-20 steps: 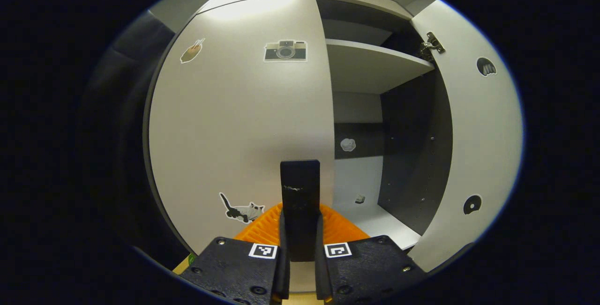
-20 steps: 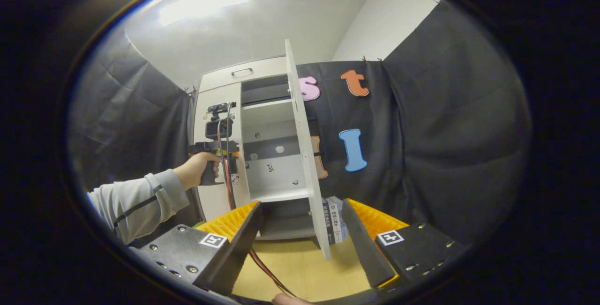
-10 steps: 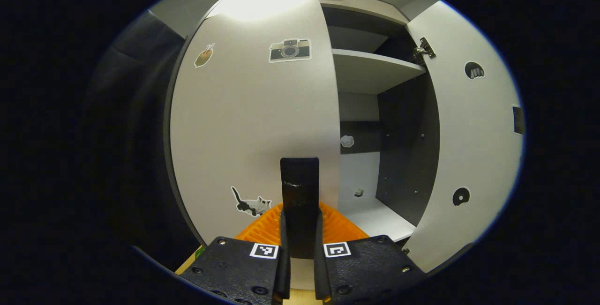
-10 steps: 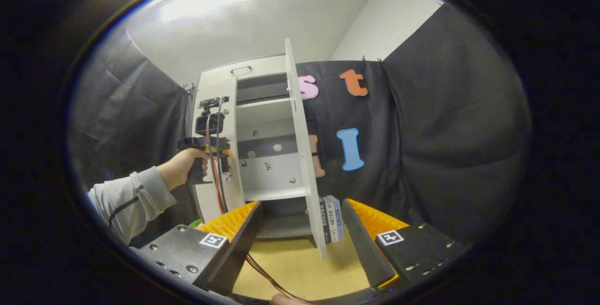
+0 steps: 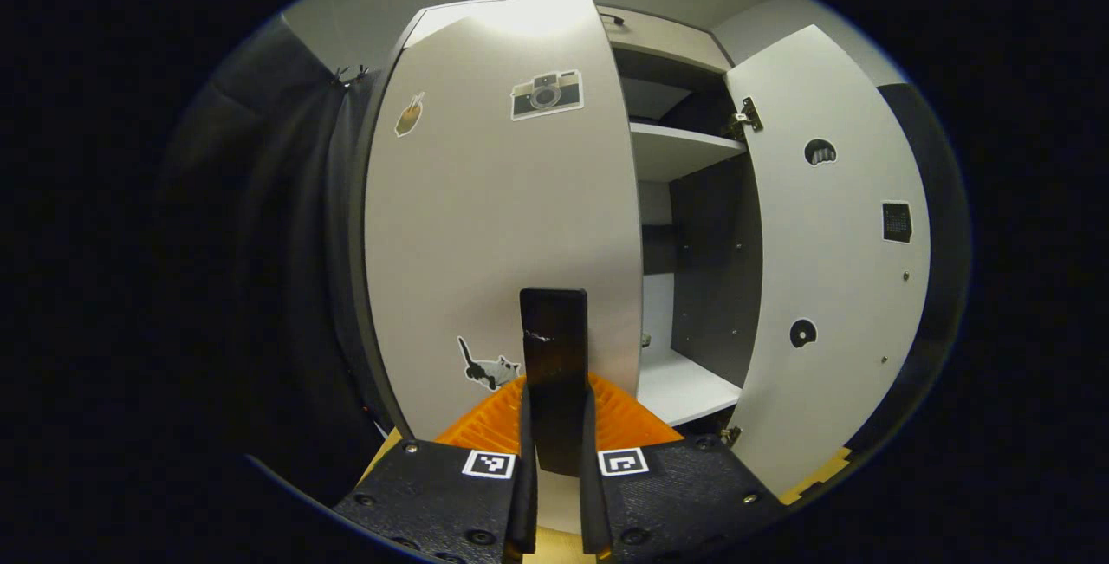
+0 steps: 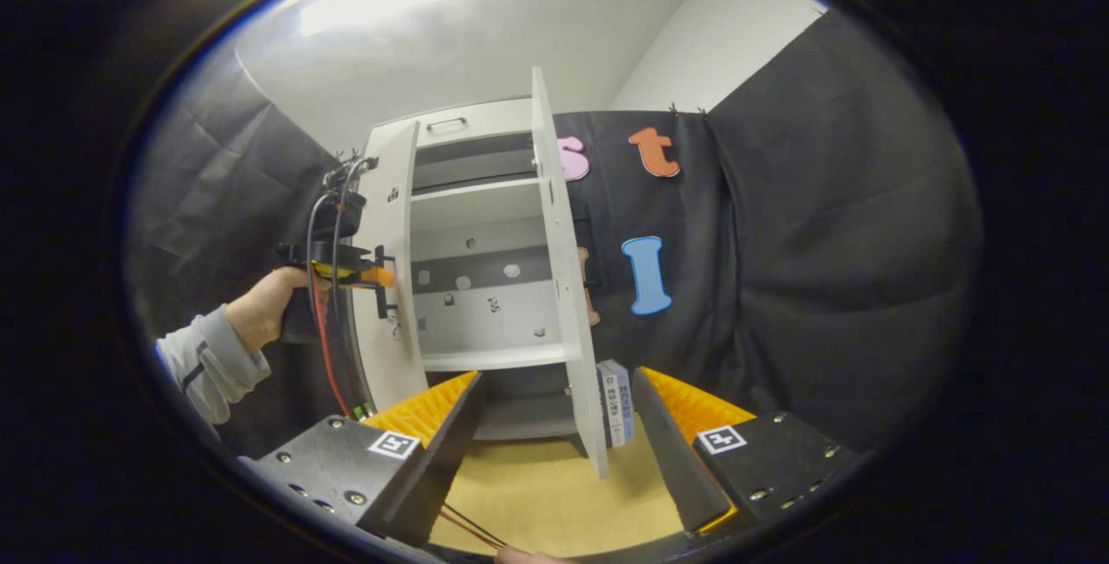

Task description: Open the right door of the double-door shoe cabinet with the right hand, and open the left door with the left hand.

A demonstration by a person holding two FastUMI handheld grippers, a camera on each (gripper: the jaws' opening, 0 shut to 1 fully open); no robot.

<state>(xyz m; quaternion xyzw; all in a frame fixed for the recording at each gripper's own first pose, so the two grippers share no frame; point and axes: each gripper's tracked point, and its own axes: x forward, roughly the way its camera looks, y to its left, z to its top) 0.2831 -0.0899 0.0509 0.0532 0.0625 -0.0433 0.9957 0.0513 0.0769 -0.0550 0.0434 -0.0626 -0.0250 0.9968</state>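
Right door (image 6: 567,287) stands wide; left gripper (image 5: 554,347), clenched on the left door (image 5: 494,226) edge, should pull outward, right gripper (image 6: 554,425) released.

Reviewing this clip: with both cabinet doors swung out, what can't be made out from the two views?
- Left gripper view: how the left gripper holds the left door; its shut fingers cover the contact.
- Left gripper view: the cabinet's left half, behind that door.
- Right gripper view: the left gripper at the door edge is too small to judge.
- Right gripper view: the books beside the right door are partly hidden by it.
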